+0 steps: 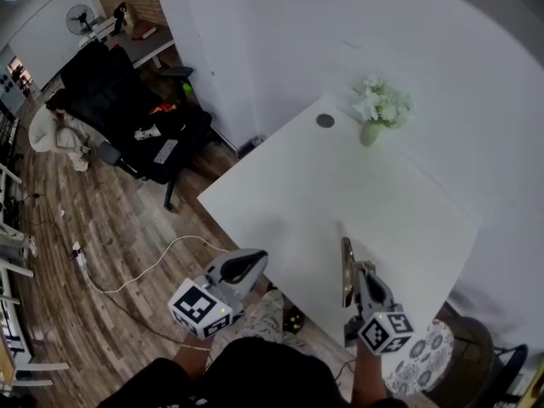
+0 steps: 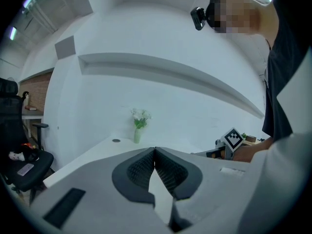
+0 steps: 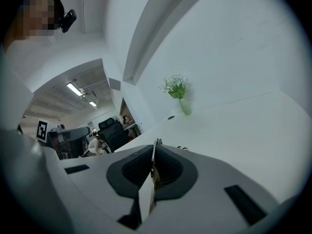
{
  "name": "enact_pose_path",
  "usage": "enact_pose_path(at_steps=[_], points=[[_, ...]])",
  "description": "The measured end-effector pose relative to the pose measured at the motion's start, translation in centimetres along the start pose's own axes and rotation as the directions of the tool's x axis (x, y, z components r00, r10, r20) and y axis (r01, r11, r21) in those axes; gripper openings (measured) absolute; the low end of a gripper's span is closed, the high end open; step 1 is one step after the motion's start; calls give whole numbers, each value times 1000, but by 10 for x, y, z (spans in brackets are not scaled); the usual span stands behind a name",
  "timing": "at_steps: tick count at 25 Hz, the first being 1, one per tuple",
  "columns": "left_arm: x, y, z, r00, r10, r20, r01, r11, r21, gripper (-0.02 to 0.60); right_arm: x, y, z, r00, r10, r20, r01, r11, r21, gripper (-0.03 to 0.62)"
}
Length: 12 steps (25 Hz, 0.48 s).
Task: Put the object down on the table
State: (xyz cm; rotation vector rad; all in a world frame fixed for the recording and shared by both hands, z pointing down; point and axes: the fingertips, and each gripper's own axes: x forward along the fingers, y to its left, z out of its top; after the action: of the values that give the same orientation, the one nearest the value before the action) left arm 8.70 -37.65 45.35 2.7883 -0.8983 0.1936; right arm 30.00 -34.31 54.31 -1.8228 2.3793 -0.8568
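A thin brass-coloured flat piece (image 1: 347,269) is pinched edge-on in the right gripper (image 1: 363,279), near the white table's (image 1: 323,185) six-o'clock edge; released upright, it could be tipped off. The left gripper (image 1: 242,267) is held closed, empty.

A white table (image 1: 280,202) stands against a white wall (image 1: 297,32), with a vase (image 1: 371,132) of pale flowers near the tabletop's far corner and a small dark disc (image 1: 325,121) just beside it. Left of the table lies a wood floor (image 1: 93,253) (a white cable (image 1: 178,240) trails across it) with a black chair (image 1: 127,109), a desk (image 1: 140,48) and a fan (image 1: 81,17) beyond. Strip lights (image 3: 74,88) glow on the ceiling.
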Motion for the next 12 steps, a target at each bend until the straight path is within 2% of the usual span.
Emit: enact_pose_path(at_steps=[12], points=[[11,9,-10,999,5,-32,-5,1000,-16,-6,17,-19,-22,997,-23,-78,25,999,29,6]])
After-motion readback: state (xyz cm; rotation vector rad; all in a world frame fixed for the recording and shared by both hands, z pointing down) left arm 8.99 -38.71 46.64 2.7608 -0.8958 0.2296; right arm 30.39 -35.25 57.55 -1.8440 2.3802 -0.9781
